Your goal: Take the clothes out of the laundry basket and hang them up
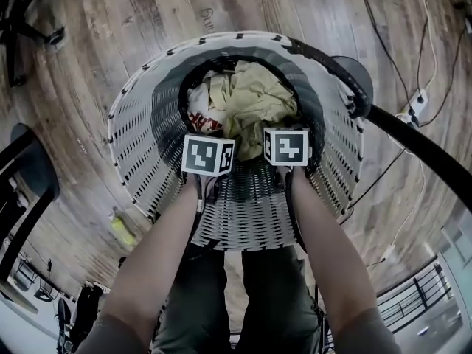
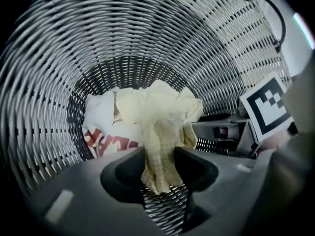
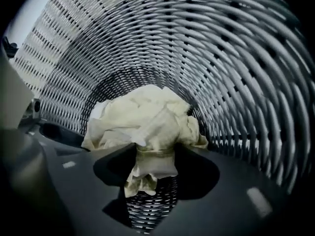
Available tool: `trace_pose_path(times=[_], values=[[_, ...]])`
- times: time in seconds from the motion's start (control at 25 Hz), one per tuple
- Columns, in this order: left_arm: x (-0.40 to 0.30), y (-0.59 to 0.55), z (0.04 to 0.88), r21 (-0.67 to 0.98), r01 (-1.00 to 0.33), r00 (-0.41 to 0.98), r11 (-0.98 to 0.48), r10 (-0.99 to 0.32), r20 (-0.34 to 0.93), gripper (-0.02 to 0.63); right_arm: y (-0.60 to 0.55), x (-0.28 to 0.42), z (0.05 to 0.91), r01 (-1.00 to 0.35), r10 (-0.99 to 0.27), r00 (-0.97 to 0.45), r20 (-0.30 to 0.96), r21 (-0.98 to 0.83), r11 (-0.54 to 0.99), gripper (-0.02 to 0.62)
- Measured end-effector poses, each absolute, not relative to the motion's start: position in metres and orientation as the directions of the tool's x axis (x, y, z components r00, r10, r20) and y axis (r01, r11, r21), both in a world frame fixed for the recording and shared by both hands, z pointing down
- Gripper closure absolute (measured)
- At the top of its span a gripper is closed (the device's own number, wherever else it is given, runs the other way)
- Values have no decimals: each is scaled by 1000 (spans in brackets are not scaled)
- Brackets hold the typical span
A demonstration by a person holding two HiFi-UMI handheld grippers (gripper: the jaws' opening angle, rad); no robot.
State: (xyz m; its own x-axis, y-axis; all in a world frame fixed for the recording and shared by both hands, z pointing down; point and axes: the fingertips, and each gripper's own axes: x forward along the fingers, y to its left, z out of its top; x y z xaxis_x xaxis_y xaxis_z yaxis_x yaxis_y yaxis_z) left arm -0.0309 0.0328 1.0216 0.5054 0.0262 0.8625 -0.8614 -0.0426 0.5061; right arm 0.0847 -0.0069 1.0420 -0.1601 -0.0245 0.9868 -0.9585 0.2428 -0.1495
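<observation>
Wooden floor (image 1: 88, 35) fills the head view. On it stands a tall woven laundry basket (image 1: 133, 124), pale outside and on its upper wall, with a darker band of weave deeper down. Both gripper views look along its ribbed wall (image 2: 44, 82) (image 3: 236, 58) to the bottom.

A crumpled pale yellow garment (image 1: 251, 102) lies at the bottom of the basket and takes up most of it. A white garment with red print (image 1: 200, 113) is bunched against it, on the left in the head view and in the left gripper view (image 2: 106, 132).

The person's 2 bare forearms reach over the near rim, with the left gripper (image 1: 209, 155) and the right gripper (image 1: 286, 146) side by side inside the basket, their marker cubes facing up.

In the left gripper view the left gripper (image 2: 158, 163) has its fingers (image 2: 123, 168) clamped on a fold of the yellow garment (image 2: 157, 109), which hangs down between them. The right gripper's cube (image 2: 268, 107) shows close at the right. In the right gripper view the right gripper (image 3: 153, 163) also has its fingers (image 3: 197, 171) pinched on a bunch of the same yellow cloth (image 3: 147, 117).

A black tube (image 1: 420, 142) runs past the basket's right side. Thin cables (image 1: 383, 35) and a power strip (image 1: 417, 103) lie on the floor at upper right.
</observation>
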Motion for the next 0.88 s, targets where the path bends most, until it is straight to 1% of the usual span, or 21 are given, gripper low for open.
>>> trace_pose_path(times=[0.08,0.12,0.2,0.24,0.28,0.4,0.52,0.68,0.8,0.88], values=[[-32,34,1027,498,-866,497,-49,18,867,434,-3,84,1047,-957,-15,-159,987,-150,248,351],[-33,34,1030,495,-868,495,-48,11,869,474,0,84,1048,-955,-8,-161,987,-154,253,378],[-33,34,1031,496,-867,496,-51,1,868,511,5,84,1049,-955,8,-174,985,-171,241,478],[-32,34,1030,498,-866,499,-52,-5,867,525,7,85,1048,-959,14,-189,982,-188,213,524],[-33,32,1028,500,-865,501,-50,-13,865,544,8,86,1044,-963,15,-209,978,-209,173,535],[-39,32,1018,498,-867,498,-20,-34,866,565,7,86,1028,-965,-5,-246,969,-245,90,543],[-40,31,1001,502,-865,502,6,-39,864,571,2,90,1004,-967,-50,-249,967,-246,75,546],[-42,13,966,502,-864,503,-35,-71,861,572,-14,99,962,-971,-141,-238,961,-233,53,548],[-56,3,937,481,-874,486,-73,-97,868,573,-15,102,928,-969,-188,-245,951,-247,15,548],[-68,-4,916,476,-877,481,-73,-120,868,574,-13,103,906,-961,-212,-264,941,-275,-23,549]])
